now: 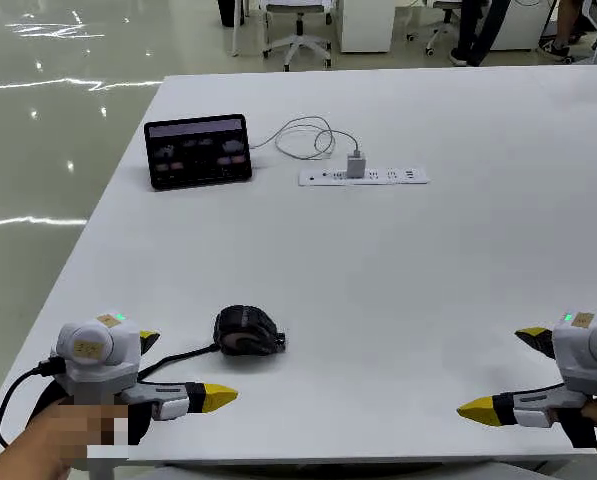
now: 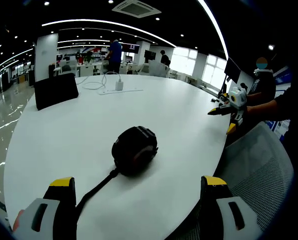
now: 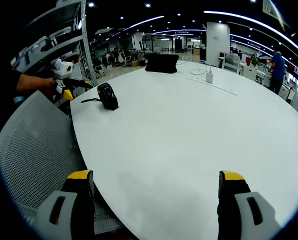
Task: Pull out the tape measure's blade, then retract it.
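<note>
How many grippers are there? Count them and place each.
2. The left gripper hangs at the table edge, near left, beside the tape measure; the right gripper, near right.

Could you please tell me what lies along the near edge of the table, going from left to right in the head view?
left gripper → tape measure → right gripper
</note>
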`<action>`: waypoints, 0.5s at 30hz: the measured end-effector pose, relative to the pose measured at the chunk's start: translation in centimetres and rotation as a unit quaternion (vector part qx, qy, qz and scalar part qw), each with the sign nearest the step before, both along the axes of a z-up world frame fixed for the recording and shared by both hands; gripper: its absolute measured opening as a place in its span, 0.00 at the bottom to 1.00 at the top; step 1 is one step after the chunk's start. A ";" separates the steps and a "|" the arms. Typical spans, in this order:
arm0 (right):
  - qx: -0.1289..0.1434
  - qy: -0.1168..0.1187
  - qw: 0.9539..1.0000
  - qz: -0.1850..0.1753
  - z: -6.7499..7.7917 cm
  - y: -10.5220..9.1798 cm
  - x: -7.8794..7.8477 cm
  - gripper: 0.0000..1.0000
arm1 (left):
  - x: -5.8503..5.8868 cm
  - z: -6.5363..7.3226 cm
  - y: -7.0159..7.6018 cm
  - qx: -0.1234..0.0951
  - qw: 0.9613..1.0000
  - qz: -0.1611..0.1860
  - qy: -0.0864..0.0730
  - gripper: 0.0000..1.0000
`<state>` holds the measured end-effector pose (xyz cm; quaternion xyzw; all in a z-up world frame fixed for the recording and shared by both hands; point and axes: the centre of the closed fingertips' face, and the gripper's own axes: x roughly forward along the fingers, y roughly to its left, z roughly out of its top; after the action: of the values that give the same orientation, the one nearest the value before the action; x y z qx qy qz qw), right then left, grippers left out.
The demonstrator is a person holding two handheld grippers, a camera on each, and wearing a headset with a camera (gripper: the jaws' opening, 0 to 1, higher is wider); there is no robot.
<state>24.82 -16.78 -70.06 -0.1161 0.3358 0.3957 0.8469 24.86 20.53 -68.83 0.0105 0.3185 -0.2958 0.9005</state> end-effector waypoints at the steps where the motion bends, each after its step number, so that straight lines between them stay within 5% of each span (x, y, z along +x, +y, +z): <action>1: 0.000 0.000 1.000 0.000 0.0 0.0 0.0 1.00 | 0.0 0.1 -0.1 -0.001 1.000 0.001 0.000 1.00; 15: 0.006 0.004 1.000 0.000 0.0 0.3 0.0 1.00 | -0.1 -0.5 0.1 0.005 1.000 0.002 0.012 1.00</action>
<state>24.77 -16.50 -70.05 -0.1096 0.3366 0.3982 0.8462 24.79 20.61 -69.29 0.0103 0.3307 -0.2923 0.8973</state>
